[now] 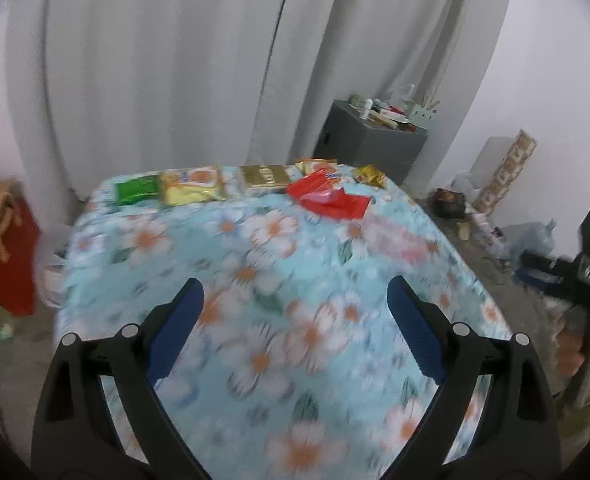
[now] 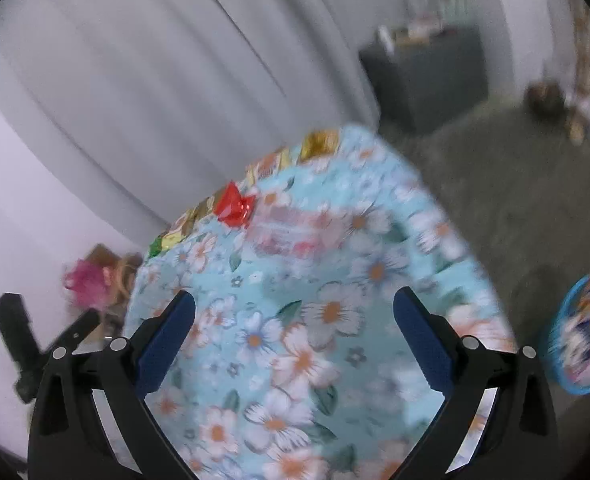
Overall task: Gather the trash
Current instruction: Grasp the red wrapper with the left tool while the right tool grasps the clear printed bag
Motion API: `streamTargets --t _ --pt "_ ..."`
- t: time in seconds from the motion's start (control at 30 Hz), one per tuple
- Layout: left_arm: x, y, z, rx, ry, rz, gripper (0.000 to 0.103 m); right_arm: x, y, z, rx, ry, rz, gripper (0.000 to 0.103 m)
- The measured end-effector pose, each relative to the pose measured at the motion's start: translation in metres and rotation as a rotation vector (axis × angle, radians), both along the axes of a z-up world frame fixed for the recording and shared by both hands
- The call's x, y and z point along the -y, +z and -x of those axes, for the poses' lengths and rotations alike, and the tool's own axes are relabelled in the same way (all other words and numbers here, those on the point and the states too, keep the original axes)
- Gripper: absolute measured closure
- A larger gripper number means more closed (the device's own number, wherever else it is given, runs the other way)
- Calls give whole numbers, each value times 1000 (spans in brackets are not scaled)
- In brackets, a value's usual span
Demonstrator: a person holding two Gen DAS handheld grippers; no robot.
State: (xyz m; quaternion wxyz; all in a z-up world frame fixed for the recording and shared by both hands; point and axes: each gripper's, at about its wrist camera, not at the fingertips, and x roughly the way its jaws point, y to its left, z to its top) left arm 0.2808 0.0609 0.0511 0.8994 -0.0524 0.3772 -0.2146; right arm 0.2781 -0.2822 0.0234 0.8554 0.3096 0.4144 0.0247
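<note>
Snack wrappers lie along the far edge of a table with a floral blue cloth (image 1: 255, 320): a green one (image 1: 137, 189), a yellow one (image 1: 193, 185), a gold one (image 1: 264, 176), a crumpled red one (image 1: 327, 198), a small gold one (image 1: 370, 175) and a clear pinkish one (image 1: 397, 236). My left gripper (image 1: 295, 312) hovers open over the near cloth, nothing between its fingers. In the right wrist view, my right gripper (image 2: 295, 320) is open too, above the cloth (image 2: 295, 360), short of the red wrapper (image 2: 235, 206) and clear wrapper (image 2: 291, 232).
A blue basket (image 2: 581, 336) with colourful contents sits on the grey floor to the right. A grey cabinet (image 1: 369, 140) with clutter stands by the white curtain. Bags and boxes line the right wall, red and brown items the left floor. The other gripper (image 1: 583, 264) shows at the right edge.
</note>
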Motion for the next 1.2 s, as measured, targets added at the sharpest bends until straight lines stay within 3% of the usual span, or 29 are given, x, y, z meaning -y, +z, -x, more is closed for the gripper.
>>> streamTargets --t 0.3,0.5,0.7,0.8,1.0,1.03,1.2 --pt "50 -35 -128 -75 -60 97 15 20 -74 -71 -134 -13 -155 24" --pt "85 -64 -189 -106 -58 32 40 26 -96 -90 -148 -1 -187 33" --pt "123 -77 -201 -56 -136 -133 54 22 -94 -100 -137 39 -120 46" --pt "134 -83 -201 -57 -147 -204 66 22 -93 -100 -140 44 -84 56" --pt "140 -94 -196 -105 -145 -255 103 21 -92 -97 -134 41 -57 78" --pt "139 -95 -193 -110 -147 -250 103 22 -93 -97 -133 43 -71 84" --pt "135 -88 -174 -109 -160 -228 103 26 -90 -86 -126 48 -116 91"
